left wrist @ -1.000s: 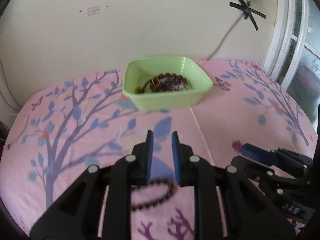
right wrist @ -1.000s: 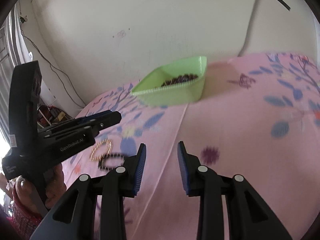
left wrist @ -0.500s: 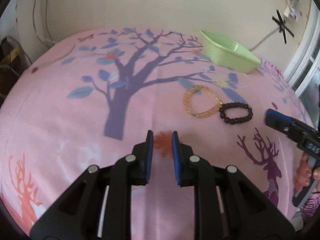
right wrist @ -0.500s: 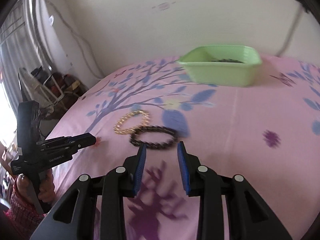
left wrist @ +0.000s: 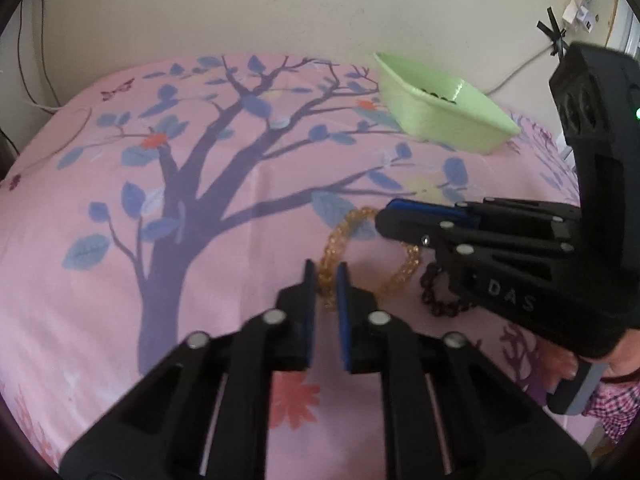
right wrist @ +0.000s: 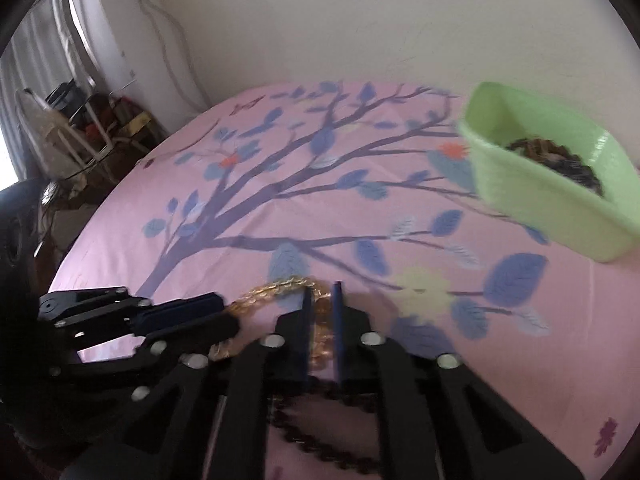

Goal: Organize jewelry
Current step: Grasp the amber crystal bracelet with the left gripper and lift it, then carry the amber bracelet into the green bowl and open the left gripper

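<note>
An amber bead bracelet (left wrist: pixel 332 248) lies on the pink cloth. A dark bead bracelet (left wrist: pixel 434 300) lies just right of it. My left gripper (left wrist: pixel 325 270) is low over the amber bracelet's left side, jaws narrowly apart with beads showing between the fingertips. My right gripper (right wrist: pixel 321 292) is over the amber bracelet's (right wrist: pixel 280 286) right side, jaws narrowly apart around beads; the dark bracelet (right wrist: pixel 316 436) lies under its body. Whether either touches the beads I cannot tell. A green tray (left wrist: pixel 444 116) holding dark beads stands at the back right; it also shows in the right wrist view (right wrist: pixel 548 184).
The pink cloth with a tree print (left wrist: pixel 192 184) covers the whole table. A wall runs behind it, with a cable and taped plug (left wrist: pixel 560 36) at the right. Furniture and clutter (right wrist: pixel 80 120) stand beyond the table's left edge.
Both grippers have moved in and down onto the amber bracelet from either side. Their jaws have narrowed. The bracelets and the tray have not moved.
</note>
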Tool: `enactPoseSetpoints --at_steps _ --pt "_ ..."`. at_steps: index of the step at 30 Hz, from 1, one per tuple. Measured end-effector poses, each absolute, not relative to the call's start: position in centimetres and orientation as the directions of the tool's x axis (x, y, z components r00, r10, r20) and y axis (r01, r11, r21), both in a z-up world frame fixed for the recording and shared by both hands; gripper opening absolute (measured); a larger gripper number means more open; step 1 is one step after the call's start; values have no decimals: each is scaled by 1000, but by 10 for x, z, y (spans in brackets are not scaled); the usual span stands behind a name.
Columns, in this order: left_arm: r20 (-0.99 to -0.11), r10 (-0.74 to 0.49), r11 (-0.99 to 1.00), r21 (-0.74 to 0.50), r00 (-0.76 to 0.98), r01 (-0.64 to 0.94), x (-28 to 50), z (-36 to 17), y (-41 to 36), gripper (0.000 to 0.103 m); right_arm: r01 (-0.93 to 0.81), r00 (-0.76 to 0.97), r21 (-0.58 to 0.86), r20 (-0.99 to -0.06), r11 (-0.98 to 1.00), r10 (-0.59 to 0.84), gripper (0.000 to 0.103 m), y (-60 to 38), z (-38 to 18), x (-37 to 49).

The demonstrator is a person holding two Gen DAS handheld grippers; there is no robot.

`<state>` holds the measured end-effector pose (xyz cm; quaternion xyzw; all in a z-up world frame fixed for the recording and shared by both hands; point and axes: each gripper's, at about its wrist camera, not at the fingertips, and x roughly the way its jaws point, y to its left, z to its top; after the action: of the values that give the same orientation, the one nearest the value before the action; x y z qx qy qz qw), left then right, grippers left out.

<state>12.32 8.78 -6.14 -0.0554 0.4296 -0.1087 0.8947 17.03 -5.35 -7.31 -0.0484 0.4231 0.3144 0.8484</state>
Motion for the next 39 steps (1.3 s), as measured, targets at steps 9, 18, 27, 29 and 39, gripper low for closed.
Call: enactPoseSetpoints --at_steps 9,18,27,29,39 --pt "-755 -270 962 -179 598 208 38 -63 86 7 -669 410 181 -719 721 561 0 -70 -79 71" --pt "-740 -431 868 -182 517 463 -10 -66 -30 7 -495 615 77 -673 865 412 0 -187 -77 -11" --pt "-751 -418 843 -112 511 526 -6 -61 -86 9 -371 630 197 -664 907 402 0 -250 -83 -21" --pt "-752 -410 852 -114 516 512 -7 -59 -81 24 -377 628 186 -668 907 398 0 -250 -83 -22" --pt "-753 -378 849 -50 539 525 -9 -64 -85 9 -398 657 107 -660 911 364 0 -238 -87 -29"
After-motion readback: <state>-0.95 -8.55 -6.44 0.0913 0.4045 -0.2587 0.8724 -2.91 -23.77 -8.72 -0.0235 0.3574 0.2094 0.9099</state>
